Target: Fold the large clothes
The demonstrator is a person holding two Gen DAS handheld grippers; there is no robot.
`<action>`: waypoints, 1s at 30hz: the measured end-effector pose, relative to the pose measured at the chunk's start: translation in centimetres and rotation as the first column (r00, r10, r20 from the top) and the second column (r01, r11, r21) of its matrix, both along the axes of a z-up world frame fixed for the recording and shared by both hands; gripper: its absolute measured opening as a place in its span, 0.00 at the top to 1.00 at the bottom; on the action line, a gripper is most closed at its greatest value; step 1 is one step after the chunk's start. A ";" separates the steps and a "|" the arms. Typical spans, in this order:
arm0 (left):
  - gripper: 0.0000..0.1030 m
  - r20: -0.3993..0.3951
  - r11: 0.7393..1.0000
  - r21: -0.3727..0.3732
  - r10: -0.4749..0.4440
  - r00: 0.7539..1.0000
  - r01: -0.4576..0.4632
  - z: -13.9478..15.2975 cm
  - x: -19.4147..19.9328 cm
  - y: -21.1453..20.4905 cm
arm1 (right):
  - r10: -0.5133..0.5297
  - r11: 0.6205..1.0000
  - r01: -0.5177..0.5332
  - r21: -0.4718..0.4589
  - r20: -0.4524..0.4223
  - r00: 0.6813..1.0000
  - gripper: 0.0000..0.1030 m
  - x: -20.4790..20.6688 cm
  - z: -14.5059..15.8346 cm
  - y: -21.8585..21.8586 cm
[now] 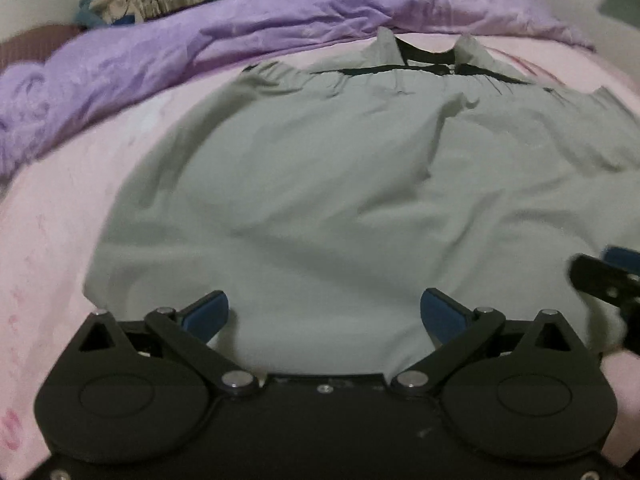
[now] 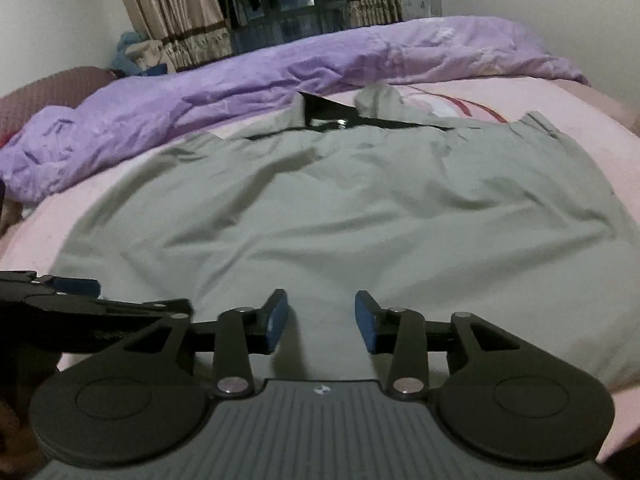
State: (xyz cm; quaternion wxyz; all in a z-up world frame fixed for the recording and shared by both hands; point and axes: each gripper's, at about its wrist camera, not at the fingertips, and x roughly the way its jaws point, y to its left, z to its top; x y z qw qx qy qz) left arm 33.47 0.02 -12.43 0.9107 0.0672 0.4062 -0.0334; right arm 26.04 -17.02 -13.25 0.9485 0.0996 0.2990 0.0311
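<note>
Black linkages and blue pads of the left gripper (image 1: 324, 312) fill the bottom of its view, its jaws spread wide with nothing between them, hovering over the near hem of the grey garment (image 1: 320, 184). From its own camera the right gripper (image 2: 321, 320) shows jaws parted, narrower than the left's, with only bare cloth in the gap; no pad presses on the fabric.

Under everything lies a bed with a pink sheet (image 2: 560, 100), set in a room with pale walls (image 2: 56, 12) and beige curtains (image 2: 176, 12) drawn beside a dark window (image 2: 280, 4) at the far side. The grey garment is spread flat across most of the sheet, collar and black inner lining (image 2: 324, 114) at the far end, hem nearest both grippers, with shallow wrinkles across its body. A crumpled purple quilt (image 2: 200, 100) runs along the far edge of the bed, just beyond the collar. Both grippers hang side by side near the hem, each showing at the edge of the other's view.
</note>
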 end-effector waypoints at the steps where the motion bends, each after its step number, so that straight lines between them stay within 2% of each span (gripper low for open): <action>1: 0.00 -0.011 0.999 -0.029 0.014 1.000 -0.014 0.0 0.3 0.8 | -0.023 1.000 0.023 -0.007 -0.007 1.000 0.52 -0.4 -0.1 -0.9; 4: 0.00 0.000 0.996 -0.028 0.086 0.996 -0.086 -0.1 0.8 2.9 | -0.160 0.986 0.157 -0.053 -0.040 0.986 0.52 -2.0 -0.6 -4.8; 6: 0.00 0.002 0.991 -0.073 0.109 0.994 -0.108 -0.4 1.1 4.3 | -0.250 0.968 0.249 -0.031 -0.054 0.967 0.52 -3.7 -0.9 -8.1; 8: 0.00 0.004 0.989 -0.092 0.118 0.993 -0.117 -0.6 1.1 4.3 | -0.296 0.950 0.300 0.080 -0.061 0.953 0.52 -6.0 -1.1 -11.2; 10: 0.00 0.015 0.993 -0.057 0.108 0.994 -0.107 -0.5 0.9 3.5 | -0.341 0.917 0.351 0.187 -0.088 0.936 0.51 -8.1 -1.2 -13.1; 11: 0.00 0.017 0.994 -0.045 0.102 0.995 -0.102 -0.4 0.7 3.2 | -0.362 0.902 0.376 0.213 -0.102 0.927 0.42 -8.8 -1.4 -13.7; 13: 0.00 0.020 0.992 -0.054 0.119 0.993 -0.117 -0.3 0.1 3.3 | -0.403 0.881 0.424 0.210 -0.135 0.905 0.30 -9.9 -2.0 -14.0; 15: 0.00 0.017 0.991 -0.065 0.121 0.992 -0.120 -0.2 0.2 2.8 | -0.415 0.874 0.438 0.212 -0.146 0.898 0.30 -10.2 -2.8 -14.3; 17: 0.00 0.032 0.993 -0.059 0.105 0.994 -0.103 0.3 -0.1 2.0 | -0.411 0.865 0.432 0.256 -0.131 0.902 0.26 -10.5 -3.0 -14.9; 18: 0.00 0.042 0.994 -0.048 0.103 0.994 -0.101 0.5 -0.5 1.9 | -0.400 0.859 0.416 0.297 -0.118 0.909 0.26 -10.4 -2.8 -15.4; 21: 0.00 0.062 0.995 -0.028 0.094 0.994 -0.092 1.2 -0.9 1.5 | -0.373 0.809 0.391 0.440 -0.130 0.919 0.25 -9.6 -2.9 -17.3; 22: 0.00 0.060 0.996 -0.022 0.093 0.994 -0.092 1.3 -1.0 1.6 | -0.375 0.794 0.406 0.453 -0.161 0.913 0.25 -9.1 -3.3 -17.7; 27: 0.00 0.041 0.994 0.005 0.113 0.993 -0.113 0.6 -0.6 2.3 | -0.406 0.735 0.428 0.526 -0.164 0.899 0.26 -10.3 -4.0 -17.9; 30: 0.00 0.019 0.993 0.006 0.115 0.993 -0.115 -0.2 -0.1 2.6 | -0.419 0.741 0.427 0.518 -0.140 0.897 0.24 -9.9 -4.1 -17.6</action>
